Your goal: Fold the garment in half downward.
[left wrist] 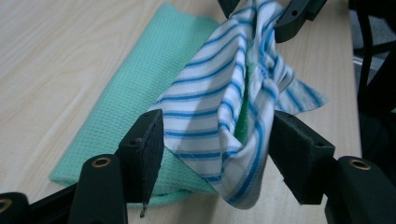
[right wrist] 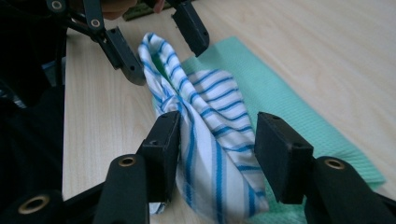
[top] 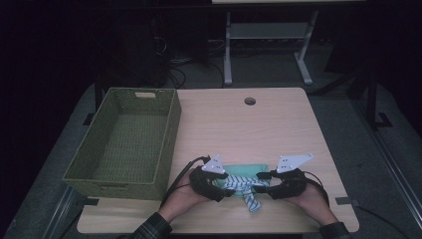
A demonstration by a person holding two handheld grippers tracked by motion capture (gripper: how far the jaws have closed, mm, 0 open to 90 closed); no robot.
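Releasing: striped cloth (left wrist: pixel 219 121) lies between both jaw pairs, over green cloth (left wrist: pixel 135 88).
Left gripper (left wrist: pixel 215 140): jaws parted, pads clear.
Right gripper (right wrist: pixel 217 149): jaws half-open, gripping nothing; withdraw straight back.

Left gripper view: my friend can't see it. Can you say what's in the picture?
A blue-striped white cloth lies bunched between the left gripper's open black jaws, on top of a folded green cloth on a wooden table.

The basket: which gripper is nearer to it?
Left. The left gripper sits just beside the basket; the right gripper is farther off, beyond the striped cloth.
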